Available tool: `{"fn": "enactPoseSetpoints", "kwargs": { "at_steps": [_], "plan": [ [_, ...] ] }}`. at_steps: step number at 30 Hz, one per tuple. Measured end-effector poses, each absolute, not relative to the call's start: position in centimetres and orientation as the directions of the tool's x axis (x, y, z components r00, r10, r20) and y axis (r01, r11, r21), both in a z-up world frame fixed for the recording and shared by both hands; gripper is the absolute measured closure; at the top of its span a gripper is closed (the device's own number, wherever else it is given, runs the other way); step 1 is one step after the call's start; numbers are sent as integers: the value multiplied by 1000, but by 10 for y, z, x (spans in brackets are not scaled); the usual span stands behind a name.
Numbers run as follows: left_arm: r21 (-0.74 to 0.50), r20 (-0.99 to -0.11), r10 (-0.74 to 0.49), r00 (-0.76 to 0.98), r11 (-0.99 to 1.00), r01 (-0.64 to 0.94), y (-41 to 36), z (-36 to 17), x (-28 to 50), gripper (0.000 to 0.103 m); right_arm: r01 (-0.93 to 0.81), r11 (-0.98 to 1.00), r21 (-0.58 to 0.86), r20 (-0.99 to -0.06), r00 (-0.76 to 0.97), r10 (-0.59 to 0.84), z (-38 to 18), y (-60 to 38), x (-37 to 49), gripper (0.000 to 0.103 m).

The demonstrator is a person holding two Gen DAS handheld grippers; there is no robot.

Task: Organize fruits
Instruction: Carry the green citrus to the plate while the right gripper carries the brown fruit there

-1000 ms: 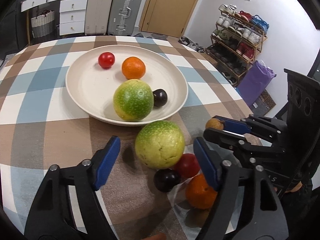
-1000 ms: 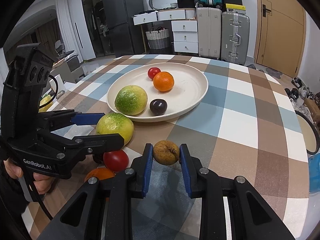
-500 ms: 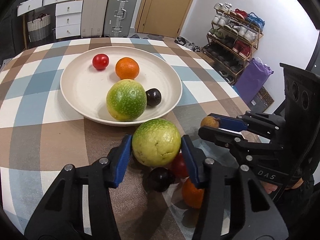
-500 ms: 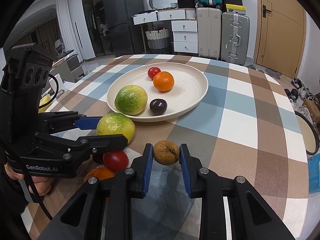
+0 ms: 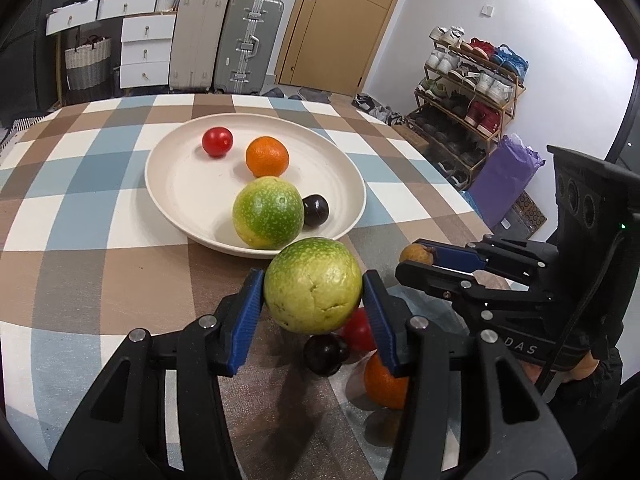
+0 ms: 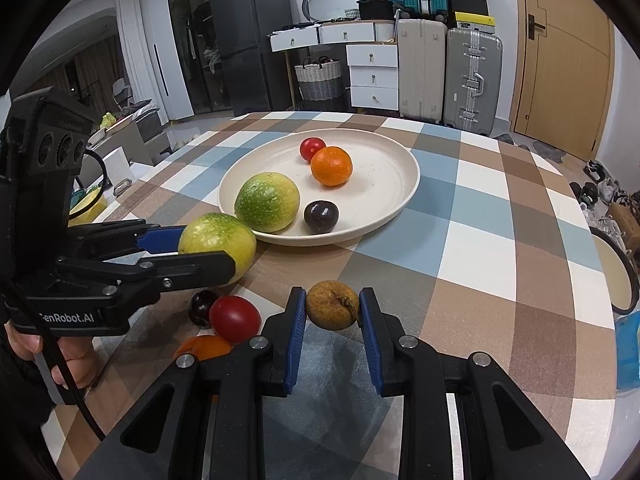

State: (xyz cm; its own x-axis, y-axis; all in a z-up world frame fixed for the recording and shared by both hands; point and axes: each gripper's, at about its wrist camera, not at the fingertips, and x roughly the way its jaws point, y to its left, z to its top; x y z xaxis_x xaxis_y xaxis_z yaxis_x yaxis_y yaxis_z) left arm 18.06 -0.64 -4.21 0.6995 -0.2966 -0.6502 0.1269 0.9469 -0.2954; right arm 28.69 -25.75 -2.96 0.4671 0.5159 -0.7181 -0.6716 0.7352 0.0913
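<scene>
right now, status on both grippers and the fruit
Left gripper shut on green citrus. Right gripper shut on brown fruit. Plate ahead, four fruits in it, path open.

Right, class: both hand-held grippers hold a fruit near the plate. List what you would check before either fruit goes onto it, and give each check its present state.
1. Left hand-held gripper closed on the large green fruit, pads on both sides: ok.
2. Right hand-held gripper closed on the small brown fruit: ok.
3. Free space on the plate, to the right of the orange: ok.
4. Green fruit lifted off the table: cannot tell.
5. Grip on the brown fruit centred: ok.
6. Loose tomato and dark plum crowd the left hand-held gripper's fingers and may roll: not ok.
</scene>
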Motion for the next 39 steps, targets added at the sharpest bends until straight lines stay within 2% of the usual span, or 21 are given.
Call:
{"fn": "enactPoseSetpoints", "kwargs": {
  "at_steps": [9, 23, 39],
  "plan": [
    [-261, -621, -261, 739, 958, 119, -1, -30, 167, 56, -660, 744, 104, -691, 489, 531, -25, -264, 285, 75],
    [-241, -576, -163, 801, 970, 24, 26, -17, 161, 56, -655, 746, 122, -642, 521, 562, -16, -266, 282, 75],
    [-210, -581, -103, 807, 977, -26, 49, -10, 183, 56, -629, 762, 155, -601, 552, 578, -1, -260, 297, 75]
  ]
}}
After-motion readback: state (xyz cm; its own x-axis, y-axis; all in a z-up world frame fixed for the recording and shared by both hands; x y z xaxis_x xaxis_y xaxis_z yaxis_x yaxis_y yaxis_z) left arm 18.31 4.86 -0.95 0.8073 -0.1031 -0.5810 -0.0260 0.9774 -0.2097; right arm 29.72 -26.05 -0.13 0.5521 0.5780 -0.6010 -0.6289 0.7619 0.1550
